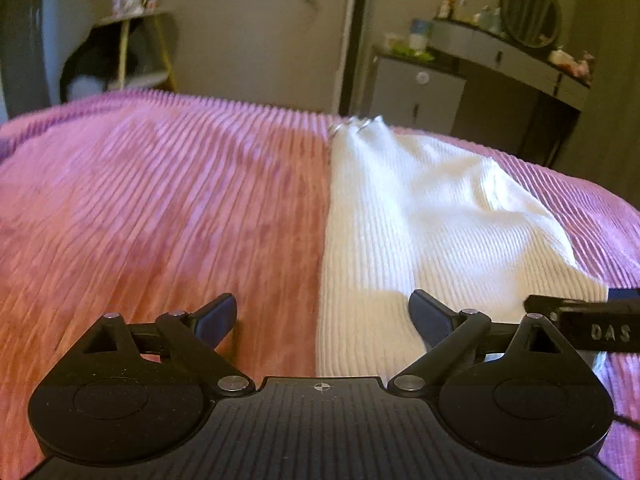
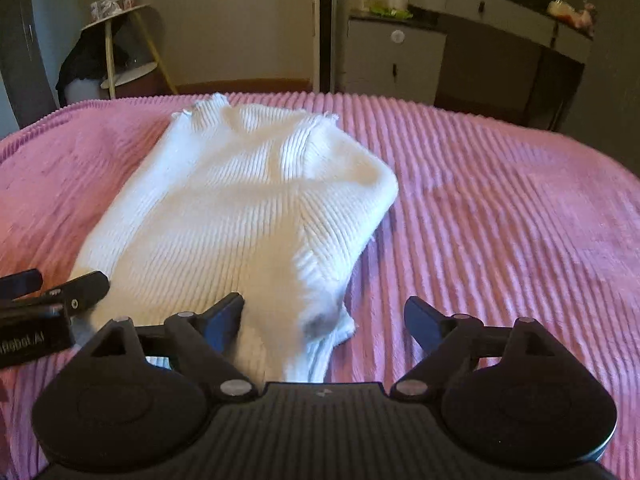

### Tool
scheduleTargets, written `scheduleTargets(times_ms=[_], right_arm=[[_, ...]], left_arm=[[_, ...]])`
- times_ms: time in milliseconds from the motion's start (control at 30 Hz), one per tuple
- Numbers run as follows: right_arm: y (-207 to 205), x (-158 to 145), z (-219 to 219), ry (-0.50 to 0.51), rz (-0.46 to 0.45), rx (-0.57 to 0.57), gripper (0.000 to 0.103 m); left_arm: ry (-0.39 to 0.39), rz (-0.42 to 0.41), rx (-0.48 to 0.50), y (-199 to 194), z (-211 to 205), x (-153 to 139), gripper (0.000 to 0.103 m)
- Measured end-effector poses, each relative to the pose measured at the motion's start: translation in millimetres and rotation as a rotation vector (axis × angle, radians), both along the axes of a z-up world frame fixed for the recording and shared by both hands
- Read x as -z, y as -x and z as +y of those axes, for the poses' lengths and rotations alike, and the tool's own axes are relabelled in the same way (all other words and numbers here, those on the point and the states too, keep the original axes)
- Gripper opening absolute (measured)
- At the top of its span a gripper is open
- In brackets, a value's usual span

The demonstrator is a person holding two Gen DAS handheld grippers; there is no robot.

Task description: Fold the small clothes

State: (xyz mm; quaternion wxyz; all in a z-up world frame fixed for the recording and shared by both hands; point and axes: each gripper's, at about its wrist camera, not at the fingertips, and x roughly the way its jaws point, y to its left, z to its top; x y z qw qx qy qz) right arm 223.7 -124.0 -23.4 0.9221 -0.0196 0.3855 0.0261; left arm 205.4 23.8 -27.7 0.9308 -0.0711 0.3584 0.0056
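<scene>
A white ribbed knit garment (image 1: 400, 208) lies folded lengthwise on the pink ribbed bedspread (image 1: 160, 200); it also shows in the right wrist view (image 2: 248, 200). My left gripper (image 1: 322, 320) is open, low over the garment's near left edge, its right finger over the knit. My right gripper (image 2: 324, 320) is open over the garment's near right corner, its left finger touching the knit. Each gripper's fingers appear in the other's view: the right gripper (image 1: 580, 320) and the left gripper (image 2: 52, 292).
The bedspread (image 2: 500, 220) covers the whole bed. Beyond the far edge stand a grey cabinet (image 2: 396, 60), a dressing table with a round mirror (image 1: 528, 12), and a small yellow-legged shelf (image 2: 120, 40) at the left.
</scene>
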Motion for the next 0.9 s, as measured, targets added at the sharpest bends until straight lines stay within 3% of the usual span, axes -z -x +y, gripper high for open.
scheduleTargets(times_ms=[233, 300, 500, 700, 900], right_arm=[[60, -8, 11, 0.022, 0.074, -0.002, 0.092], [74, -6, 17, 0.033, 0.101, -0.003, 0.099], [119, 4, 33, 0.103, 0.149, 0.0, 0.099], [129, -9, 28, 0.032, 0.119, 0.025, 0.099], [121, -15, 41, 0.124, 0.151, 0.006, 0.099]], left_arm=[[0.027, 0.12, 0.002, 47, 5, -9, 0.096], [0.029, 0.14, 0.006, 65, 5, -7, 0.096], [0.001, 0.163, 0.032, 98, 3, -9, 0.099], [-0.056, 0.171, 0.073, 104, -2, -19, 0.101], [-0.124, 0.172, 0.081, 103, -10, -27, 0.102]])
